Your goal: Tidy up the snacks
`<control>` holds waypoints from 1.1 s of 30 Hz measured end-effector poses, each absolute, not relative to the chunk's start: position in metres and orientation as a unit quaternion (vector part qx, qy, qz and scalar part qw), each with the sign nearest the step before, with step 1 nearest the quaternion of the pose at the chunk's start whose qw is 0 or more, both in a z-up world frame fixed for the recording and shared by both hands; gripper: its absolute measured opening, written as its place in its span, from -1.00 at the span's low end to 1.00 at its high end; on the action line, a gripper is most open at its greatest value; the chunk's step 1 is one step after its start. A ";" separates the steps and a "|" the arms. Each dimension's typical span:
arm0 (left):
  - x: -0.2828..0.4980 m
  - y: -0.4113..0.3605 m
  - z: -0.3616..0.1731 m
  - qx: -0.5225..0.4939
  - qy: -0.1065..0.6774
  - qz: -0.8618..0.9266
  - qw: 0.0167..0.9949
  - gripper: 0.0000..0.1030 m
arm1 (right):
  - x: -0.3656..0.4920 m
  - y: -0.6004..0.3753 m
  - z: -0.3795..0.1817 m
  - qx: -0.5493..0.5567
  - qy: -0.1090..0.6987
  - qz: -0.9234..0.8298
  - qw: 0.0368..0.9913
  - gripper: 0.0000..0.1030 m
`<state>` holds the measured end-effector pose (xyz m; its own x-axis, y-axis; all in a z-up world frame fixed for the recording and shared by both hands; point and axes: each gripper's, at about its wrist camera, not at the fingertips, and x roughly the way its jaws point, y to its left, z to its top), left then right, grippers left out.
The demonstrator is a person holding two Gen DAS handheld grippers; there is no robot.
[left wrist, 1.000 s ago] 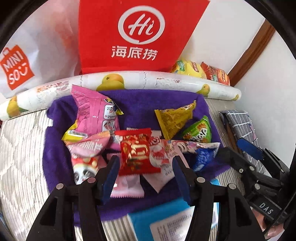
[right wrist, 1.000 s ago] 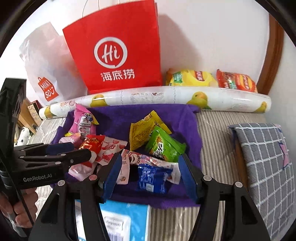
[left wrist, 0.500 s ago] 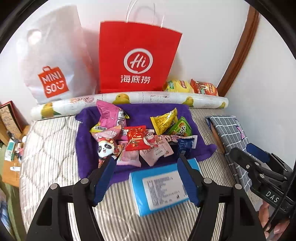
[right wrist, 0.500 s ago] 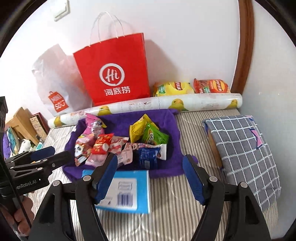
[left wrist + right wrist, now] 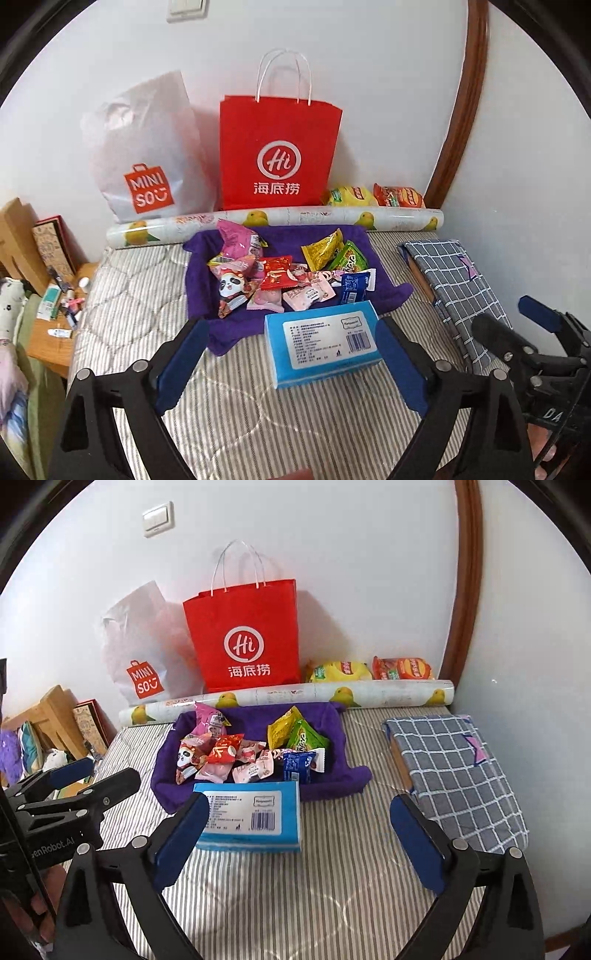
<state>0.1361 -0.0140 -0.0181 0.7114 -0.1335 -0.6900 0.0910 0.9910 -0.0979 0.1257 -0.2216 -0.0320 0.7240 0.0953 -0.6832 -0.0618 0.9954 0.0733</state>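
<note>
Left gripper (image 5: 290, 363): released, jaws spread wide, nothing held, raised over the striped mattress (image 5: 258, 413) on the near side of the blue tissue pack (image 5: 322, 343). Right gripper (image 5: 299, 840): likewise released and empty, near the tissue pack, its left pad overlapping the pack's near-left corner in view; contact cannot be told.

Blue tissue pack: flat on the mattress, label up, touching the near edge of the purple towel (image 5: 207, 291).

Snack pile (image 5: 291, 280): loose on the purple towel, just beyond the tissue pack. Panda-print packet (image 5: 231, 290) at far left of the pack, red packet (image 5: 279, 277) and pale pink packets beside it, blue packet (image 5: 354, 287) directly beyond the pack's right end. Yellow packet (image 5: 320, 250) and green packet (image 5: 349, 257) further back, pink bag (image 5: 240, 242) at far left rear of the towel.

Grey checked cloth bundle (image 5: 454, 291): right of the tissue pack, well apart from the towel.

Fruit-print roll (image 5: 280, 219): lying crosswise behind the towel. Beyond it, against the wall: red paper bag (image 5: 279, 155) upright, white Miniso bag (image 5: 147, 155) to its left, yellow chip bag (image 5: 351, 195) and orange chip bag (image 5: 399, 195) to its right.
</note>
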 end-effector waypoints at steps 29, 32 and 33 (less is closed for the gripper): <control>0.085 -0.014 -0.002 -0.029 0.345 -0.033 0.938 0.83 | 0.079 -0.221 -0.018 0.010 0.353 0.045 0.935 0.99; 0.085 -0.014 -0.002 -0.027 0.346 -0.034 0.937 0.82 | 0.079 -0.221 -0.018 0.009 0.355 0.044 0.934 0.99; 0.084 -0.014 -0.001 -0.027 0.345 -0.034 0.937 0.83 | 0.079 -0.221 -0.017 0.009 0.355 0.043 0.934 0.99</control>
